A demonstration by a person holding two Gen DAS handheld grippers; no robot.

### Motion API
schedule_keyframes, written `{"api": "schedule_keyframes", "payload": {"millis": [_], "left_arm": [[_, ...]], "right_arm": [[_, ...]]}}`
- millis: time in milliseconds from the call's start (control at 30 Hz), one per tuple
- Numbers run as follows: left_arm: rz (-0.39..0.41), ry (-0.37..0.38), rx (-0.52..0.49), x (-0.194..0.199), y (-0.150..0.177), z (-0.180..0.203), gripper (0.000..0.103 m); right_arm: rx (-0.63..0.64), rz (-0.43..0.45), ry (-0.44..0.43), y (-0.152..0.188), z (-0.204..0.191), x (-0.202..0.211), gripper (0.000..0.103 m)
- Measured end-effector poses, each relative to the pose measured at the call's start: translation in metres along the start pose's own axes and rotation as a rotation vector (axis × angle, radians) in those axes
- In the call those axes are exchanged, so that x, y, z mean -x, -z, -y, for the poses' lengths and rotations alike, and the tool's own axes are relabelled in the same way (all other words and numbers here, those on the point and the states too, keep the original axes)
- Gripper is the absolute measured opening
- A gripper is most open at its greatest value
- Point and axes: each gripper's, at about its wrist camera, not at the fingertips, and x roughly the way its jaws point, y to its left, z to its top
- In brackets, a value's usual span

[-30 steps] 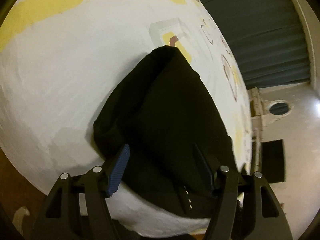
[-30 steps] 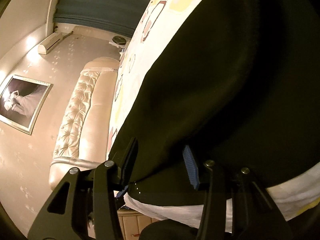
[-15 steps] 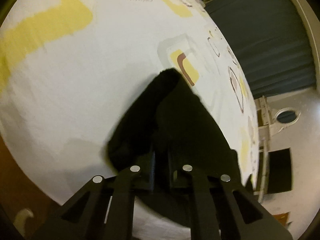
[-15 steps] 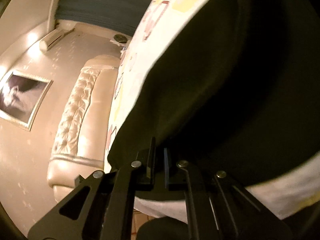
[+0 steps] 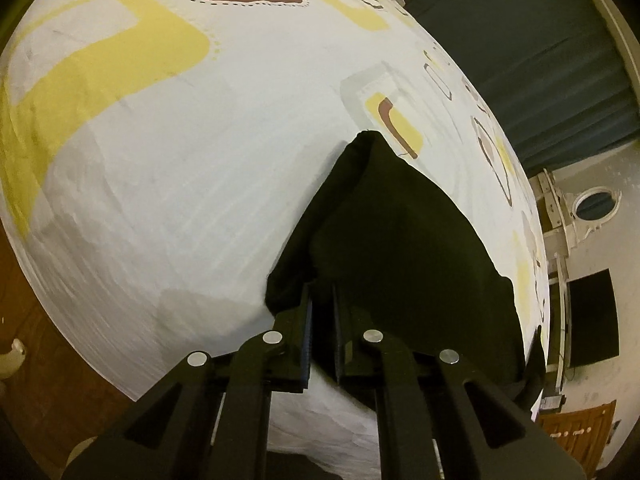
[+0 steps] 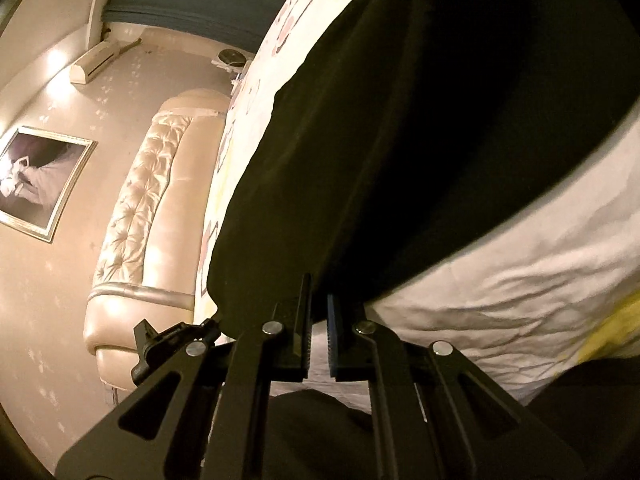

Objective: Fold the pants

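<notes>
Black pants lie folded near the front edge of a bed with a white, yellow and brown patterned sheet. My left gripper is shut on the near left edge of the pants, the cloth pinched between its pads. In the right wrist view the pants fill the upper right, lying over the bed edge. My right gripper is shut on their near hem at the bed's front edge.
A padded cream headboard and a framed picture stand on the wall left of the bed. Dark curtains hang behind the bed. A dark screen and wooden furniture sit to the right. Wooden floor shows below left.
Both grippers stood open around the pants' edge a second ago and have closed on the cloth. The left view has tipped, showing more of the bed sheet.
</notes>
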Motion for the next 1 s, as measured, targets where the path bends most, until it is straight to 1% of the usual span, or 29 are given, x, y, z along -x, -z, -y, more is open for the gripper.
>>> {"api": "schedule_keyframes", "payload": {"millis": [67, 100, 133, 267, 333, 367, 433, 467, 500, 533, 567, 600, 633, 667, 700, 733, 767, 800, 900, 933, 1000], "left_arm": [[-0.004, -0.004, -0.009, 0.002, 0.000, 0.002, 0.012], [-0.005, -0.008, -0.017, 0.004, 0.000, 0.003, 0.012], [-0.005, -0.013, -0.025, 0.006, 0.001, 0.005, 0.013], [0.007, -0.040, -0.080, 0.024, 0.008, 0.016, 0.013], [0.027, -0.065, -0.129, 0.034, 0.013, 0.026, 0.014], [0.036, -0.073, -0.152, 0.038, 0.015, 0.030, 0.016], [0.062, -0.107, -0.203, 0.045, 0.019, 0.042, 0.021], [0.078, -0.122, -0.222, 0.047, 0.020, 0.047, 0.029], [0.094, -0.146, -0.245, 0.048, 0.021, 0.055, 0.037], [0.103, -0.154, -0.260, 0.048, 0.022, 0.061, 0.039], [0.110, -0.152, -0.273, 0.046, 0.023, 0.067, 0.041], [0.114, -0.159, -0.293, 0.042, 0.023, 0.075, 0.042], [0.116, -0.171, -0.302, 0.037, 0.023, 0.081, 0.043], [0.115, -0.178, -0.304, 0.033, 0.023, 0.084, 0.048], [0.108, -0.168, -0.299, 0.027, 0.024, 0.089, 0.049], [0.100, -0.157, -0.292, 0.023, 0.024, 0.092, 0.050], [0.090, -0.150, -0.283, 0.017, 0.025, 0.095, 0.052], [0.080, -0.143, -0.271, 0.012, 0.026, 0.096, 0.055], [0.056, -0.133, -0.240, -0.001, 0.028, 0.094, 0.057], [0.047, -0.134, -0.233, -0.004, 0.029, 0.092, 0.057], [0.033, -0.145, -0.221, -0.009, 0.029, 0.086, 0.058]], "right_arm": [[-0.010, -0.012, 0.006, -0.003, -0.003, 0.008, 0.009], [-0.001, -0.011, 0.015, -0.005, -0.007, 0.016, 0.014], [0.016, -0.009, 0.021, -0.010, -0.008, 0.026, 0.018], [0.106, 0.021, 0.054, -0.038, -0.019, 0.078, 0.030], [0.150, 0.066, 0.076, -0.063, -0.017, 0.117, 0.043], [0.173, 0.097, 0.098, -0.078, -0.014, 0.136, 0.046], [0.199, 0.180, 0.194, -0.109, -0.007, 0.171, 0.050], [0.190, 0.220, 0.243, -0.130, -0.001, 0.187, 0.051], [0.185, 0.246, 0.266, -0.144, 0.003, 0.196, 0.051], [0.186, 0.282, 0.314, -0.168, 0.006, 0.207, 0.051], [0.197, 0.296, 0.365, -0.190, 0.006, 0.210, 0.051], [0.211, 0.308, 0.406, -0.213, 0.004, 0.210, 0.051], [0.219, 0.312, 0.432, -0.229, 0.002, 0.207, 0.051], [0.225, 0.314, 0.487, -0.253, -0.001, 0.200, 0.051], [0.240, 0.288, 0.545, -0.276, -0.003, 0.187, 0.051], [0.256, 0.267, 0.581, -0.292, -0.006, 0.175, 0.051], [0.276, 0.256, 0.630, -0.310, -0.008, 0.162, 0.051], [0.283, 0.234, 0.696, -0.332, -0.008, 0.144, 0.051], [0.248, 0.192, 0.785, -0.373, -0.001, 0.106, 0.051], [0.244, 0.173, 0.837, -0.387, 0.004, 0.090, 0.051], [0.256, 0.149, 0.935, -0.401, 0.011, 0.064, 0.051]]}}
